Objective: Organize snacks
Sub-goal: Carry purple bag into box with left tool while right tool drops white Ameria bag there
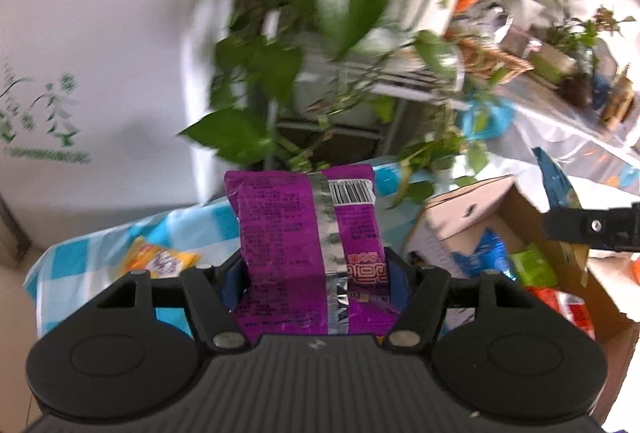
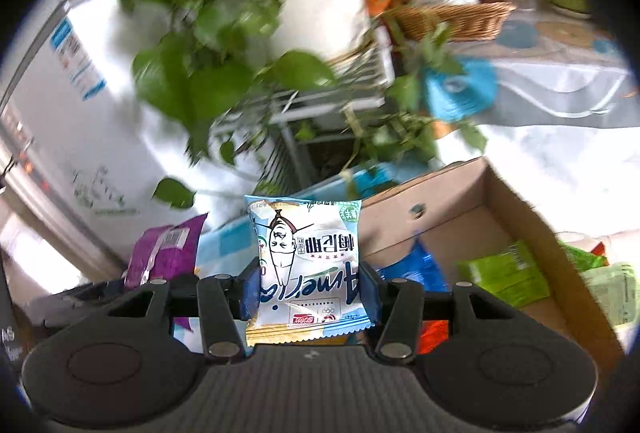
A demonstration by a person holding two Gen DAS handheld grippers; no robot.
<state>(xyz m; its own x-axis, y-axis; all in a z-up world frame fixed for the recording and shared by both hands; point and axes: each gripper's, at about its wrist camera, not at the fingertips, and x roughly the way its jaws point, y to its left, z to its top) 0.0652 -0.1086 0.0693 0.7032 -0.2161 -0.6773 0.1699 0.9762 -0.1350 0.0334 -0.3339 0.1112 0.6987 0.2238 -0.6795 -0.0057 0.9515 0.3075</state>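
Note:
My left gripper (image 1: pixel 314 269) is shut on a purple snack packet (image 1: pixel 308 233) and holds it upright above the blue-checked table (image 1: pixel 80 257). My right gripper (image 2: pixel 310 287) is shut on a white and light-blue snack packet (image 2: pixel 306 257), held upright. The purple packet also shows in the right wrist view (image 2: pixel 168 251) at the left. An open cardboard box (image 2: pixel 516 217) lies to the right and holds blue (image 2: pixel 420 265), green (image 2: pixel 504 277) and red snack packets. The box also shows in the left wrist view (image 1: pixel 472 209). The right gripper's body shows at the right edge of that view.
A yellow snack packet (image 1: pixel 160 259) lies on the table at the left. A leafy plant (image 1: pixel 320 33) on a metal rack stands behind the table. A white fridge (image 1: pixel 92 53) stands at the left. A wicker basket (image 2: pixel 452 19) sits on a far counter.

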